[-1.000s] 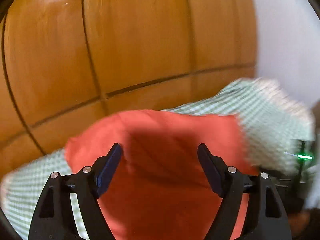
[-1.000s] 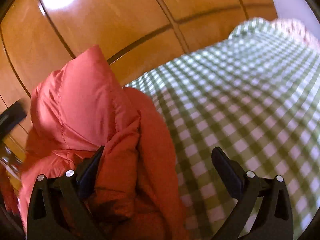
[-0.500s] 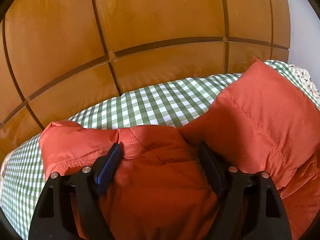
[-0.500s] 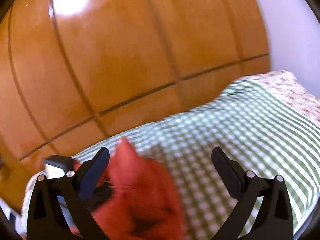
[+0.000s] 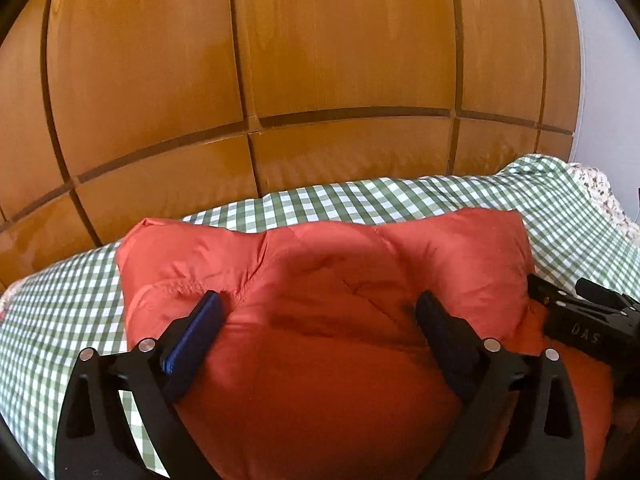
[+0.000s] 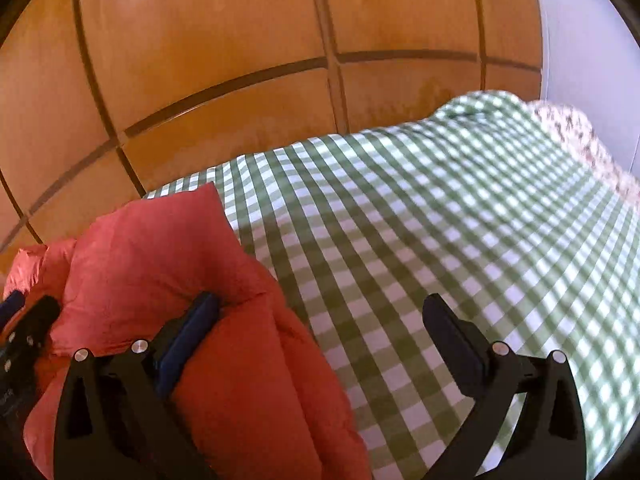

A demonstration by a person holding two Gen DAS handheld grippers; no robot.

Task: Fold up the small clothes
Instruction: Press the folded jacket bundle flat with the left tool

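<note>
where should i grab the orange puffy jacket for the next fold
Probably the far left corner of the orange puffy jacket, coming in from its left edge over the checked cloth. That corner sticks out free and thin, while the quilted middle under the opening left gripper bulges too thick for the fingers.

orange puffer jacket [image 5: 328,320] now lies flat on the checked sheet, no longer bunched up; left gripper [image 5: 320,320] jaws opening w/ jacket between.
</note>
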